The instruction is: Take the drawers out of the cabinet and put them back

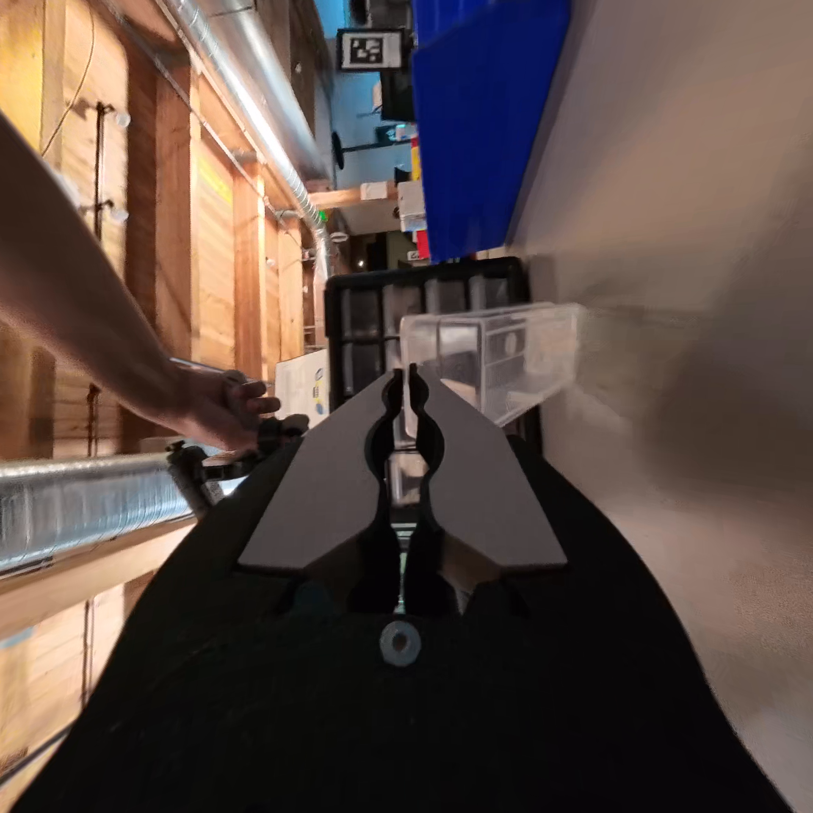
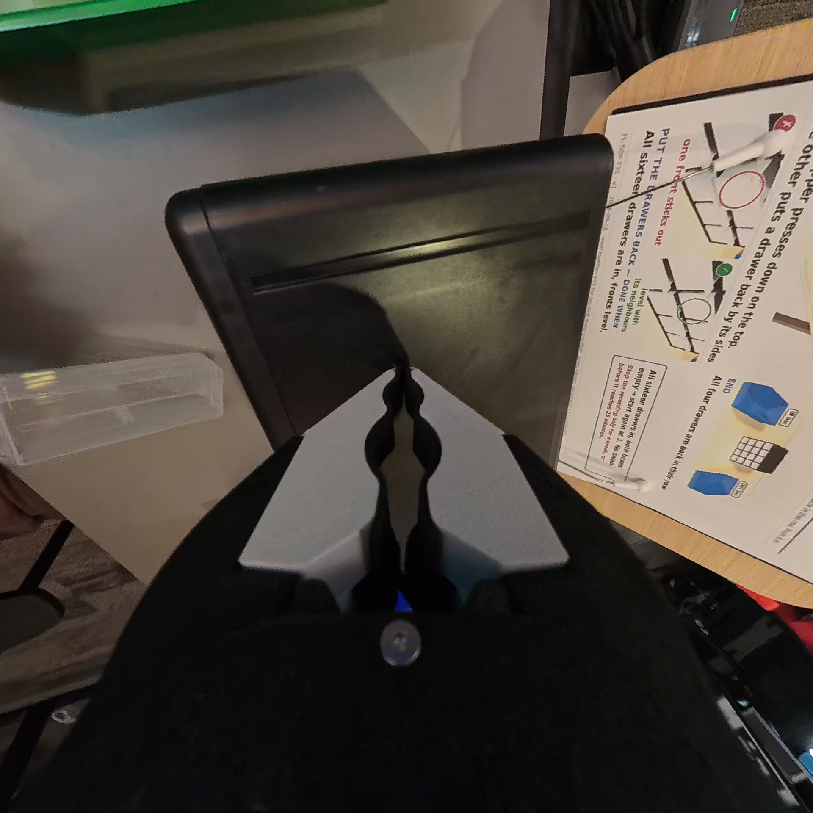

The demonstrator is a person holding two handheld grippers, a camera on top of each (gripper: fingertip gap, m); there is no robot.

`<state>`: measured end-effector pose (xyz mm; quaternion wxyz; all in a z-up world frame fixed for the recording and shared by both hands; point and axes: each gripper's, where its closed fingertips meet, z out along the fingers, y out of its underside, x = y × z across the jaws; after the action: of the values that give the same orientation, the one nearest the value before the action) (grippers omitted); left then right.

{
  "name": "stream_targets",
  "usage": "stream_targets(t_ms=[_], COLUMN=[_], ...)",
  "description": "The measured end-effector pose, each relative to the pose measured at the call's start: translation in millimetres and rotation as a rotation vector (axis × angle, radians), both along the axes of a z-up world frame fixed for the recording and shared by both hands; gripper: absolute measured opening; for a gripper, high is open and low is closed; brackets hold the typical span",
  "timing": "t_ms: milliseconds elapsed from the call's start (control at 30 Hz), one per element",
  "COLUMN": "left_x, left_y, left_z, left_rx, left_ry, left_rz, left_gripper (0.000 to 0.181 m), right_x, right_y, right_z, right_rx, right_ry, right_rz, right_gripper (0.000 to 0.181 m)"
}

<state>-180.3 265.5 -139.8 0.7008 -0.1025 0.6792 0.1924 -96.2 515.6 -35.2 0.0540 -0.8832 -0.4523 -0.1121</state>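
The view is rolled sideways in the left wrist view. My left gripper (image 1: 405, 371) is shut on the edge of a clear plastic drawer (image 1: 506, 352) and holds it out in front of the black cabinet (image 1: 356, 308), whose front grid holds other clear drawers. In the right wrist view the same drawer (image 2: 110, 404) shows at the left, out of the cabinet. My right gripper (image 2: 402, 373) is shut and empty, its tips on the flat top of the cabinet (image 2: 440, 264). A person's hand (image 1: 228, 404) holds that gripper above the cabinet in the left wrist view.
The cabinet stands on a white table (image 1: 660, 220). A blue bin (image 1: 475, 132) sits behind the cabinet. A printed instruction sheet (image 2: 704, 308) lies on a round wooden table (image 2: 660, 545) beside the cabinet. A green-edged object (image 2: 132, 17) lies beyond it.
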Motion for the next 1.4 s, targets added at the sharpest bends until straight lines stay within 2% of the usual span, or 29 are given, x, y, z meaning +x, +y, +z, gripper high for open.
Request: stream_targets(t_ms=[67, 133, 233, 367, 433, 500, 533, 600, 700, 800, 867, 933, 1067, 1200, 1300, 1333, 1400], left_x=[-6.9, -16.5, -28.9, -38.6, -45.2, -49.2, -52.0, -60.6, -77.2, -96.7, -104.0, -111.6, -121.8, -126.3, -123.3, -123.9, -126.0], left_y=[5.2, 0.9, 4.2, 13.0, 22.3, 31.1, 34.8, 37.9, 42.2, 53.0, 47.5, 48.7, 58.2, 63.8, 56.1, 57.2, 63.6], left_z=[-18.7, -37.1, -57.7, -67.1, -72.1, -65.8, -64.2, -64.6, -57.0, -53.7, -53.3, -59.4, -66.8, -52.1, -41.9, -42.7, -43.9], left_rx=[0.006, 0.021, 0.006, -0.011, -0.047, -0.047, -0.077, -0.190, -0.414, -0.770, -0.998, -1.074, -1.081, -1.381, -1.590, -1.612, -1.608], left_ry=[0.076, 0.163, 0.251, 0.307, 0.321, 0.289, 0.282, 0.289, 0.249, 0.175, 0.138, 0.141, 0.140, -0.057, -0.161, -0.170, -0.191], left_rz=[-0.013, -0.082, -0.088, -0.086, -0.054, -0.017, 0.005, 0.040, 0.119, 0.278, 0.299, 0.336, 0.395, 0.468, 0.374, 0.367, 0.381], left_gripper=[0.002, 0.003, 0.006, 0.007, 0.008, 0.010, 0.016, 0.025, 0.030, 0.036, 0.036, 0.037, 0.037, 0.035, 0.035, 0.035, 0.035], right_x=[0.0, 0.0, -0.2, -1.1, -17.2, -57.5, -72.3, -86.6, -95.8, -99.0, -100.3, -104.6, -120.3, -122.0, -121.3, -120.8, -127.3], right_y=[-0.1, 0.0, 0.4, 0.1, -14.5, -40.4, -52.8, -80.9, -126.2, -170.8, -193.4, -201.1, -190.9, -189.1, -194.3, -195.6, -193.4], right_z=[0.1, 0.1, 0.3, 1.2, 3.9, 22.9, 33.6, 36.4, -5.5, -75.9, -120.4, -150.6, -169.8, -187.9, -203.0, -207.4, -208.1], right_rx=[0.014, 0.026, 0.045, 0.109, 0.080, 0.076, 0.112, 0.173, 0.194, 0.067, -0.031, -0.057, -0.028, -0.094, -0.133, -0.129, -0.052], right_ry=[0.024, 0.045, 0.069, 0.112, 0.253, 0.541, 0.652, 0.752, 0.742, 0.625, 0.527, 0.438, 0.344, 0.245, 0.194, 0.176, 0.170], right_rz=[-0.011, -0.016, -0.013, 0.052, 0.055, 0.140, 0.194, 0.305, 0.502, 0.570, 0.600, 0.645, 0.711, 0.741, 0.772, 0.785, 0.819], right_gripper=[0.000, 0.000, 0.000, 0.000, 0.000, 0.000, 0.011, 0.024, 0.047, 0.059, 0.067, 0.077, 0.080, 0.079, 0.085, 0.084, 0.061])
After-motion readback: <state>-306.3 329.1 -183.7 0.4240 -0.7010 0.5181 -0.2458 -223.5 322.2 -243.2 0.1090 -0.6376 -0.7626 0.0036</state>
